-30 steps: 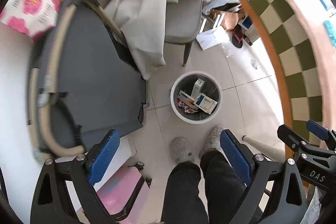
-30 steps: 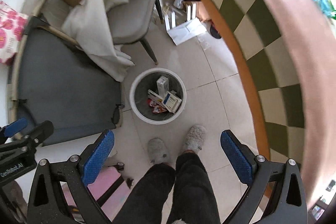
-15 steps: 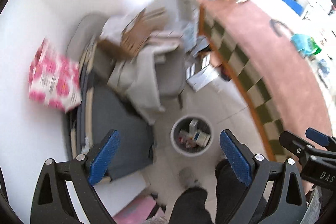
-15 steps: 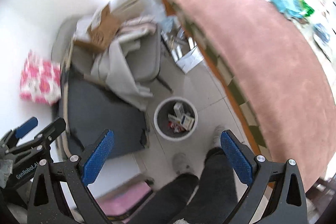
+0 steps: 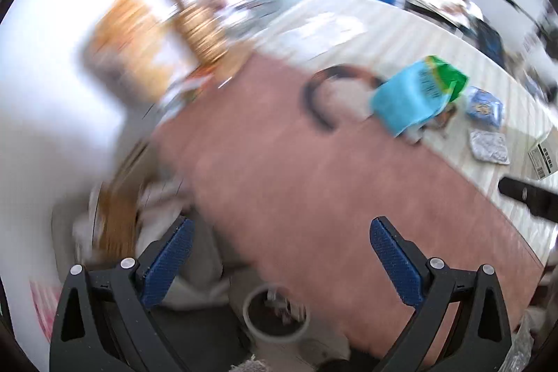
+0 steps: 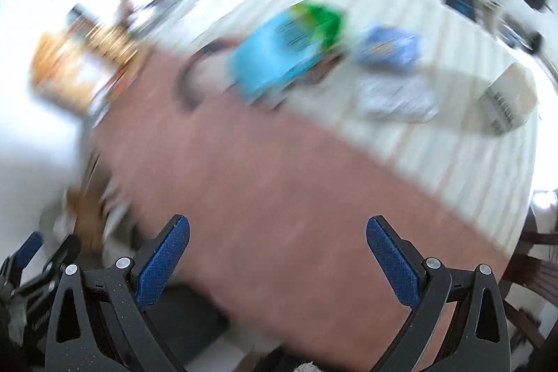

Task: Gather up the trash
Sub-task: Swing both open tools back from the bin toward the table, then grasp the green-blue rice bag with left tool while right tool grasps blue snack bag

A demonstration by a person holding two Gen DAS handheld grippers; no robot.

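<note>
My left gripper (image 5: 277, 258) has matt black plastic arms, rough-textured blue pads (image 5: 394, 262) and shiny metal screws. The reddish-brown table top (image 5: 296, 169) across mid-frame looks matt and faintly grained. At upper right, a ribbed cream mat (image 6: 450, 142) carries a glossy blue-and-green plastic bag (image 5: 416, 93) and a crinkled silvery foil packet (image 5: 488, 147).

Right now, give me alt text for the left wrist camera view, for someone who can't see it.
Blurred fisheye view: the left gripper, jaws wide open and empty, is above a table with a pink-brown cover. A blue and green packet and smaller wrappers lie on the table's far side; a round trash bin sits on the floor below.
</note>
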